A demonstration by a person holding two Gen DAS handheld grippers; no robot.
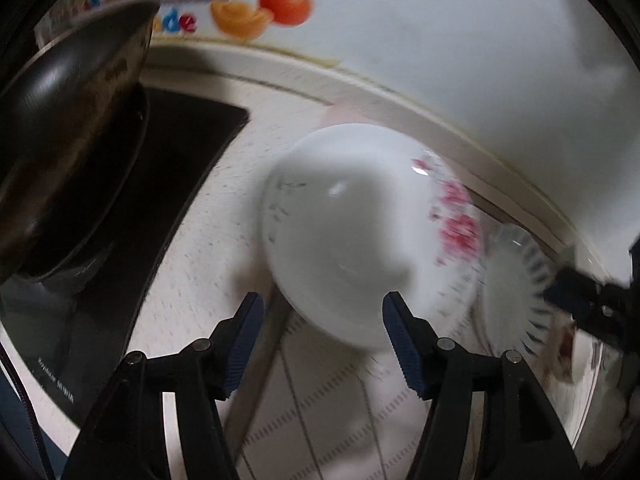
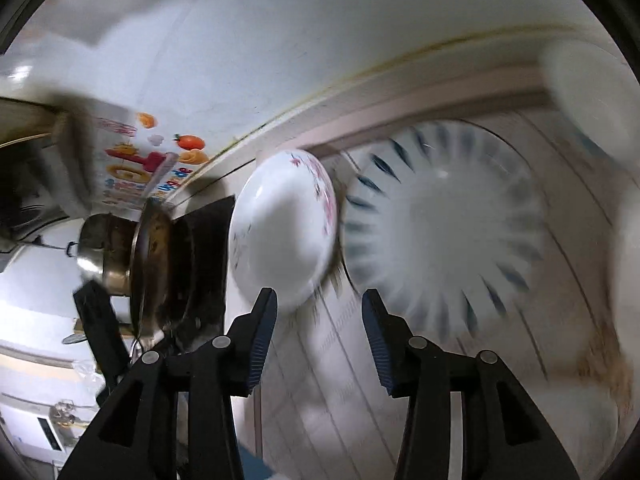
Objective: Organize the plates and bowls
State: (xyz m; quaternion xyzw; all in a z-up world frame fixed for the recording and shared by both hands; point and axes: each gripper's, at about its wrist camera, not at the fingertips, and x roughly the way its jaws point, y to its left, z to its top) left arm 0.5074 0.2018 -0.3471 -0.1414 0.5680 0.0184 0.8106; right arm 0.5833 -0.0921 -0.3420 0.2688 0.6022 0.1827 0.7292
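Left gripper (image 1: 323, 312) and right gripper (image 2: 319, 310) are shown spread, nothing pinched. A white bowl with pink flowers (image 1: 352, 236) lies just ahead of the left fingertips; a blue-rayed plate (image 2: 444, 232) ahead-right of the right.

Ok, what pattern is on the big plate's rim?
Dark blue radial dashes around the white plate, blurred; clearest in the right wrist view.

Pan (image 1: 68, 128) blocks left of bowl (image 1: 344, 240); plate (image 2: 444, 232) just right of it; striped counter (image 2: 328, 380) nearer camera open.
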